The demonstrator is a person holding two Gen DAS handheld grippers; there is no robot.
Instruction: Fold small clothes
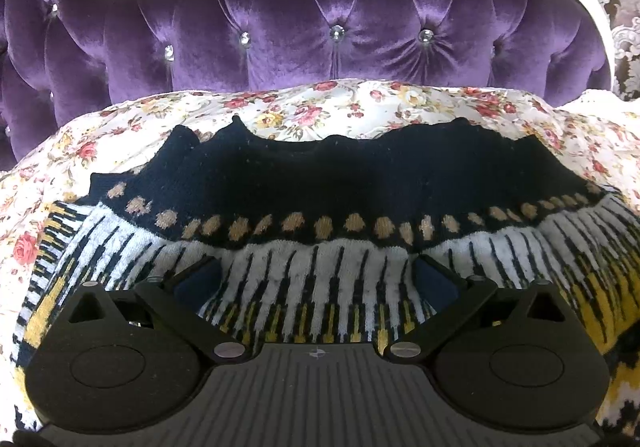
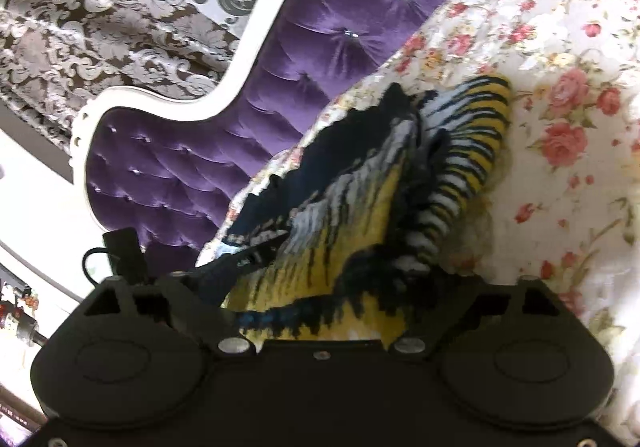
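A small knitted sweater (image 1: 320, 183) lies spread on a bed (image 1: 360, 103) covered in a floral bedspread, its long axis running side to side across the left wrist view, with a purple tufted headboard (image 1: 320, 27) behind. The left tool (image 1: 320, 279) hovers directly over the white, black and yellow striped part, jaws spread wide with only the knit showing between them and nothing gripped. The navy band with tan dots lies just ahead of it, towards the headboard.

The right tool (image 2: 340, 267) stands at one end of the sweater (image 2: 360, 199), looking along its length. Its jaws are wide apart and the bunched yellow and black edge sits between them, apparently not pinched. The knit is thick, soft and limp, ridged where it bunches. The right tool seems better placed to lift an end over.
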